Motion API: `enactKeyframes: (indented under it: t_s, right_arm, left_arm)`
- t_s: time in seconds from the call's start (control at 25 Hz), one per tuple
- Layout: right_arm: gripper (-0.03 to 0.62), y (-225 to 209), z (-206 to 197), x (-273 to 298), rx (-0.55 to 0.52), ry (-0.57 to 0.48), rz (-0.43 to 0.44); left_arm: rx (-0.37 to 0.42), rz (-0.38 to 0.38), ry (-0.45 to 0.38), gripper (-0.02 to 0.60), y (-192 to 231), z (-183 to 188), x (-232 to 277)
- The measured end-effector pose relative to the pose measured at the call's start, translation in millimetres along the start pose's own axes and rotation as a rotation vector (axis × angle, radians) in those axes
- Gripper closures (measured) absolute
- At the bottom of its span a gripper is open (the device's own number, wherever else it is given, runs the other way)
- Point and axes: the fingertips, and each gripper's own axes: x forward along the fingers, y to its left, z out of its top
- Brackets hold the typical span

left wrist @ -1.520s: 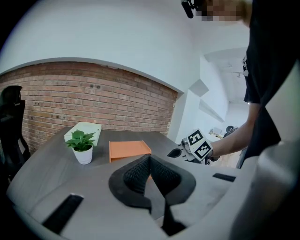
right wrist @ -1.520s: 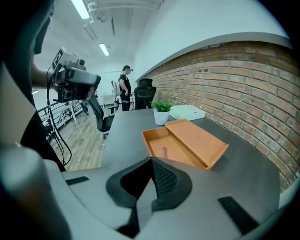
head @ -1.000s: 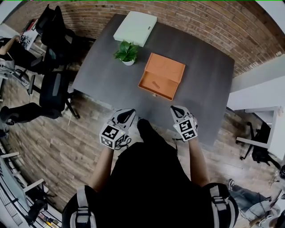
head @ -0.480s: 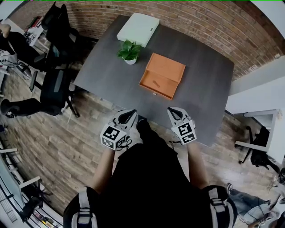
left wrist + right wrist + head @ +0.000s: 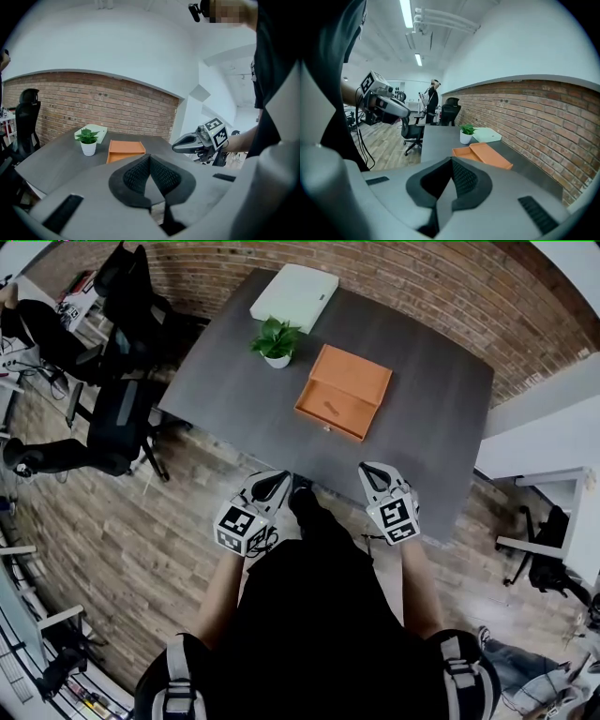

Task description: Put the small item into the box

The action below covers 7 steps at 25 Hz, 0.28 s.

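Note:
An orange box [image 5: 343, 390] lies open on the dark grey table [image 5: 234, 399], its lid folded back toward the brick wall. A small dark thing [image 5: 330, 407] shows on the box's near half; I cannot tell what it is. The box [image 5: 124, 150] also appears in the left gripper view, and in the right gripper view as the box [image 5: 483, 155]. My left gripper [image 5: 271, 480] and right gripper [image 5: 373, 472] hover at the table's near edge, well short of the box. In their own views, the left gripper [image 5: 150, 158] and the right gripper [image 5: 452, 161] are shut and hold nothing.
A potted plant [image 5: 277, 341] stands left of the box, with a flat white box [image 5: 294, 296] behind it at the far edge. Office chairs [image 5: 117, 418] crowd the table's left side. A white desk [image 5: 553, 479] stands to the right. A person [image 5: 433, 101] stands far off.
Both grippers keep almost the same place by the table's near edge. The head view has shifted slightly, so the table and box sit a little higher and to the right.

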Motion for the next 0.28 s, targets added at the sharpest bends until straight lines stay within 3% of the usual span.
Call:
enactKeyframes:
  t_s: [0.28]
  right_arm:
    - [0.569,3.7,3.5,-12.5,-0.026,0.001,-0.014]
  left_arm:
    - [-0.001,0.011,-0.006,0.558,-3.4,-5.2,-13.7]
